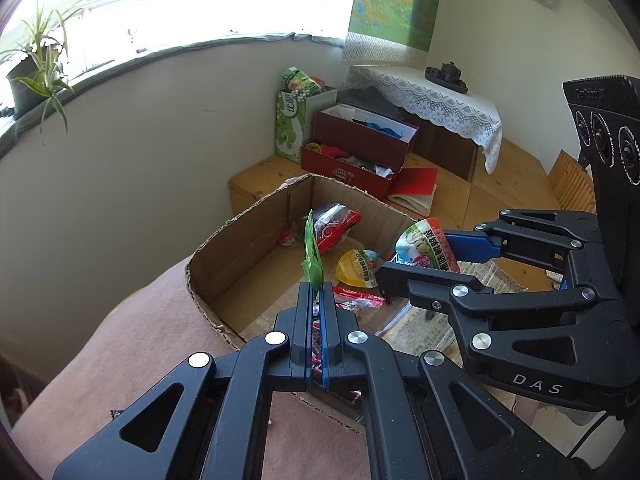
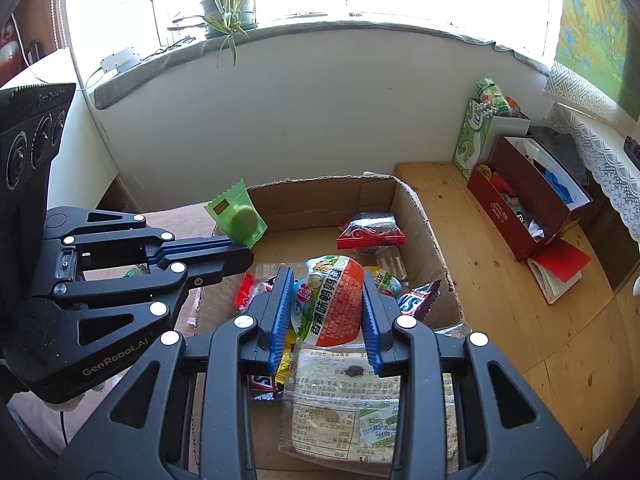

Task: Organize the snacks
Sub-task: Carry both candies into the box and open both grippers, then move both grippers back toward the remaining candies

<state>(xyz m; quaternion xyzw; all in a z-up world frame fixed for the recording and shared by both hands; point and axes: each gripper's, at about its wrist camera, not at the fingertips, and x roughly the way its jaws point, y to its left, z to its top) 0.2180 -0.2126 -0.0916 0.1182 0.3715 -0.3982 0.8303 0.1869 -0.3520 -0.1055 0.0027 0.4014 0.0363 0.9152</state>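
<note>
The left gripper [image 1: 316, 296] has its jaws pinched almost together on a thin green packet [image 1: 311, 254], which stands on edge above the open cardboard box [image 1: 256, 220]. The right gripper [image 2: 326, 312] has its jaws spread about as wide as the orange-and-green egg snack pouch [image 2: 330, 304] they clamp, one blue pad on each side, held over the box's near end.

The box sits with one side on a pink cloth [image 1: 152, 320] and the other beside the wooden floor [image 2: 500, 280]; its torn walls stand low, and the middle of its bottom is bare cardboard. A red-and-black wrapped snack [image 1: 334, 226] lies near the far wall, a yellow pouch [image 1: 356, 266] and a small red wrapper [image 1: 356, 298] nearer in.

The right wrist view alone shows the green packet's face, with a round green cake printed on it, plus a clear bread bag [image 2: 344, 404] and a Snickers bar [image 2: 416, 300] under the right gripper. The left wrist view shows the green packet only edge-on.
</note>
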